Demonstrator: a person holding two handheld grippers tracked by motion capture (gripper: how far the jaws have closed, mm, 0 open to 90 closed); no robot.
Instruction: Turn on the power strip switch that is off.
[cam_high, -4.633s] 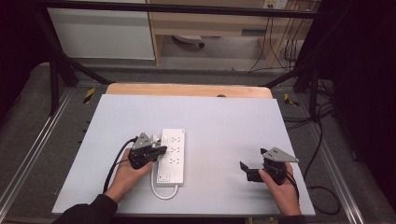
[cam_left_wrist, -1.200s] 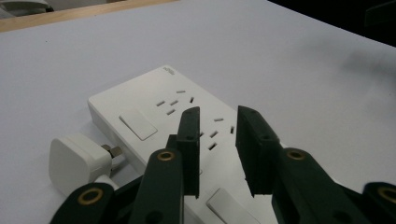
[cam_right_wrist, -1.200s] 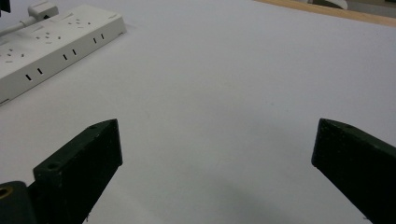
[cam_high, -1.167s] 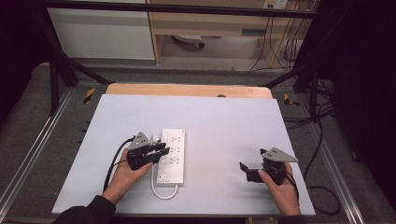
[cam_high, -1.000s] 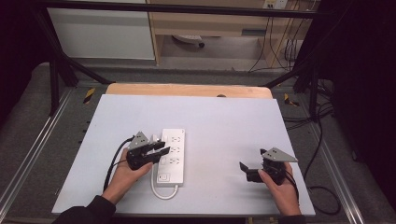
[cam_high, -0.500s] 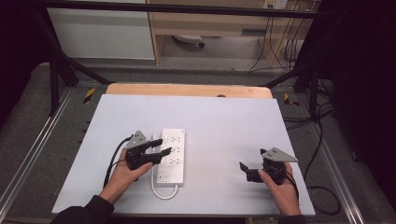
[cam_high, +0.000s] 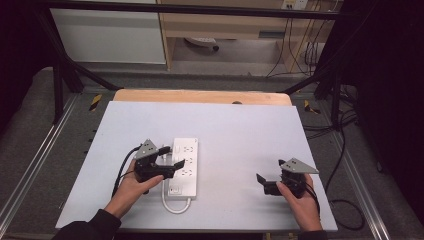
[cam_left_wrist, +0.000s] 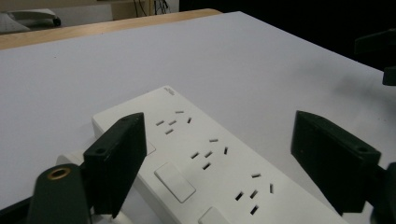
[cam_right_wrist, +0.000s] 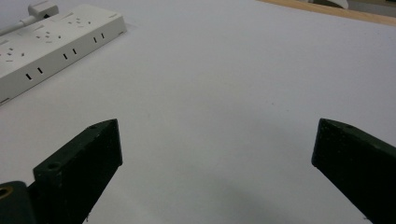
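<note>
Your left tongs (cam_high: 169, 164) hang just over the white power strip (cam_high: 183, 166), jaws spread wide and holding nothing — in the left gripper view one black jaw stands over the strip's near-left edge and the other out past its right side, with the socket slots and two rocker switches between them. The power strip lies flat on the pale grey counter (cam_high: 240, 130), left of centre, its long side running away from you, and its white cord (cam_high: 175, 206) loops off the near end toward the counter's front edge. A black cable (cam_high: 122, 170) trails from the left tongs back over the counter beside your left hand (cam_high: 131, 189).

Your right tongs (cam_high: 267, 181) sit low over bare counter well apart from the strip, near the front right — jaws also wide, empty, pointing left across the surface. In the right gripper view the power strip (cam_right_wrist: 51, 37) shows far off at the upper left, with open grey counter (cam_right_wrist: 224, 84) between the two jaws. Your right hand (cam_high: 302, 202) grips the tool from behind. A strip of wooden tabletop (cam_high: 200, 96) shows beyond the counter's far edge.
</note>
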